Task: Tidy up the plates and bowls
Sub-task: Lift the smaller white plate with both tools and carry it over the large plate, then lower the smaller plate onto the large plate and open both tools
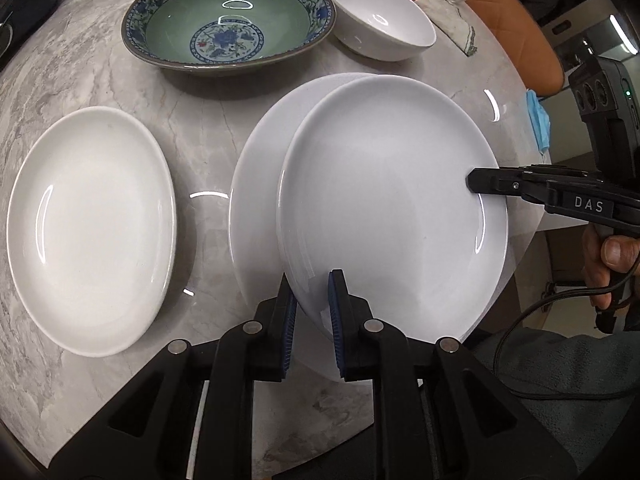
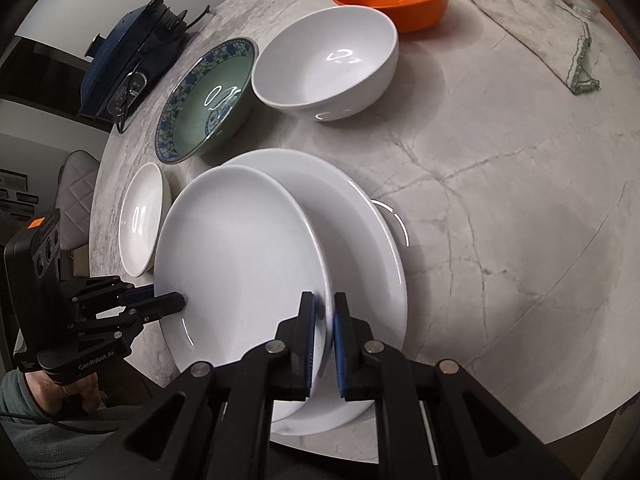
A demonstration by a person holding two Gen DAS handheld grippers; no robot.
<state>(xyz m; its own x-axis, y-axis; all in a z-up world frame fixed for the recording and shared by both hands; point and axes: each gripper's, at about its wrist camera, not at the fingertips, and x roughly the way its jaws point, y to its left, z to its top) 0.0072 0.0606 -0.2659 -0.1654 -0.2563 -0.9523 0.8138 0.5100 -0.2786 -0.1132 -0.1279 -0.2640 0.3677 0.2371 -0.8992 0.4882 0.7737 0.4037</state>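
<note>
We hold the upper plate point(image 1: 384, 208) between our two grippers, partly over the lower plate point(image 1: 256, 184). To the left of our left gripper point(image 1: 313, 312) lies a small plate point(image 1: 92, 232). Ahead stand the patterned bowl point(image 1: 228, 16) and, to its right, a plain bowl point(image 1: 380, 16).

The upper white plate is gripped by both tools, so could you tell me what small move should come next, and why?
Probably slide the upper white plate sideways until centred on the larger plate beneath, then release: it overhangs one side, with left tool and right tool clamping its rim.
</note>
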